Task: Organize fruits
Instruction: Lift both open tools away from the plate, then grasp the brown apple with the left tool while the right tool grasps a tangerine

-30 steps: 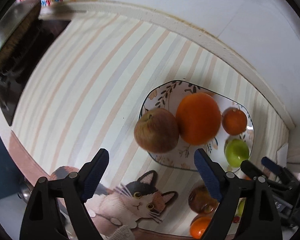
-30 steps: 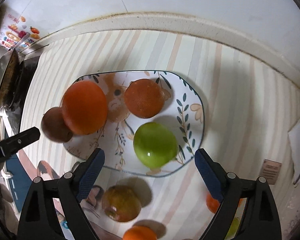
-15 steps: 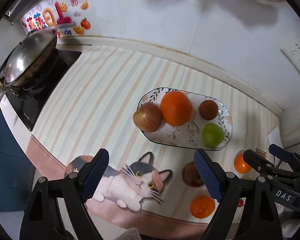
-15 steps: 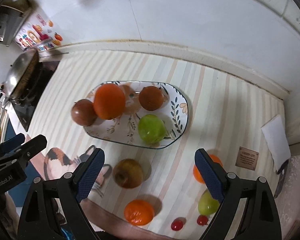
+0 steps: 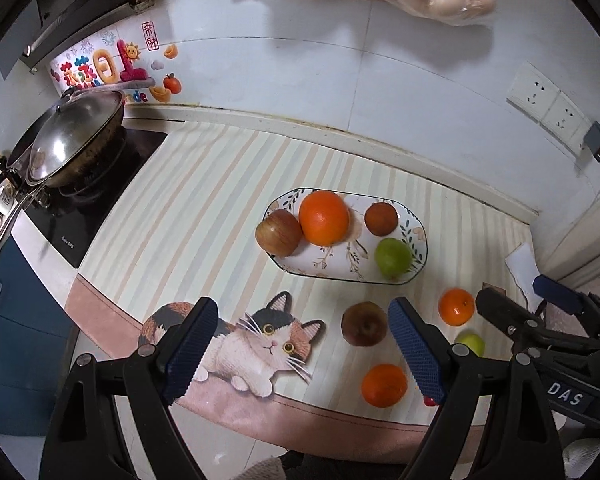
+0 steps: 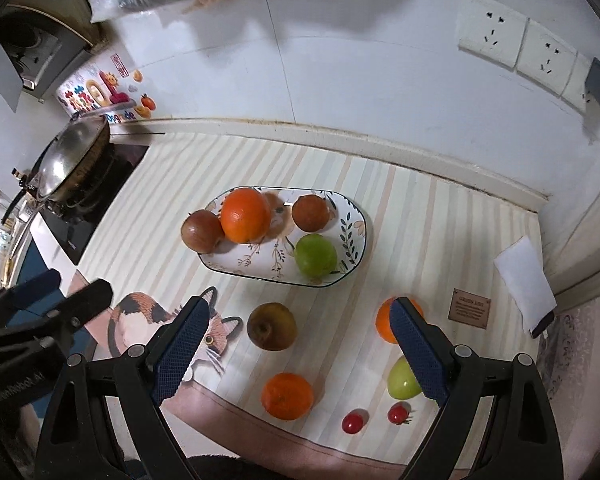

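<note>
A patterned oval plate (image 5: 418,236) (image 6: 354,222) holds a red apple (image 5: 278,233), a large orange (image 5: 323,218), a brown fruit (image 5: 381,219) and a green apple (image 5: 393,257). On the striped mat in front lie a brownish apple (image 6: 272,326), two oranges (image 6: 287,396) (image 6: 385,320), a small green apple (image 6: 400,378) and two cherry tomatoes (image 6: 354,421). My left gripper (image 5: 306,352) and right gripper (image 6: 300,348) are both open and empty, high above the mat's front edge.
A lidded wok (image 5: 66,136) sits on a black stove (image 5: 84,216) at the left. A white paper (image 6: 526,280) and a small brown card (image 6: 471,308) lie at the right. The wall (image 6: 340,80) with sockets runs behind.
Both grippers have pulled back and up from the plate, so the whole counter and the loose fruit now show. Both stay open and empty.
</note>
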